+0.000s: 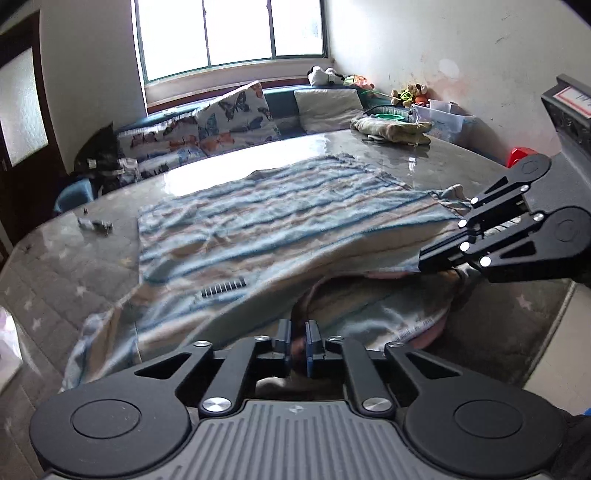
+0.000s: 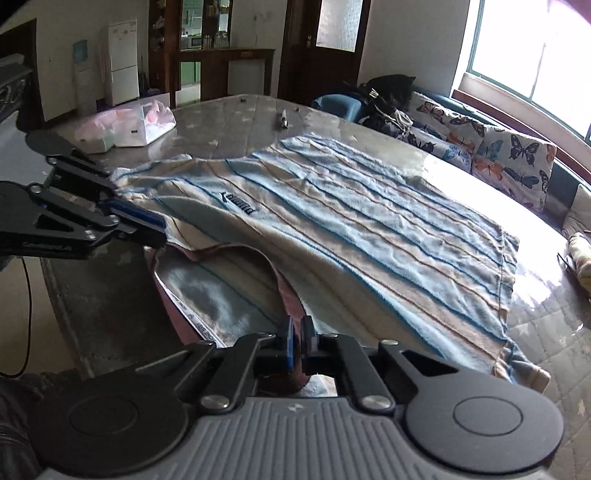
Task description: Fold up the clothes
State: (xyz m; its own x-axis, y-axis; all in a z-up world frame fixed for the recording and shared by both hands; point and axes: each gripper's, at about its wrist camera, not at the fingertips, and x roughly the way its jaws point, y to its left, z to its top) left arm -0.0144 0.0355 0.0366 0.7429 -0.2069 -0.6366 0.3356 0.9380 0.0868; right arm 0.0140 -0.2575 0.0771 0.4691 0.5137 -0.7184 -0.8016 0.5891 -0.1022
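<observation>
Nearest each camera, both grippers clamp the near edge of a striped shirt point(image 2: 369, 221). The left gripper point(image 1: 298, 341) pinches the pinkish collar band between its blue pads, which stand close together. The right gripper point(image 2: 295, 341) has its pads pressed almost together on the same band at the other side of the neck opening, and appears at the right of the left wrist view point(image 1: 424, 258). The shirt, in blue, white and tan stripes with a dark logo point(image 2: 240, 203), lies spread on a glossy grey table point(image 1: 92, 266), its near edge lifted. Further off, a folded cloth point(image 1: 391, 129) lies on the table's far corner. Beyond, butterfly-print cushions point(image 1: 240, 114) line a bench beneath the window point(image 1: 229, 33).
</observation>
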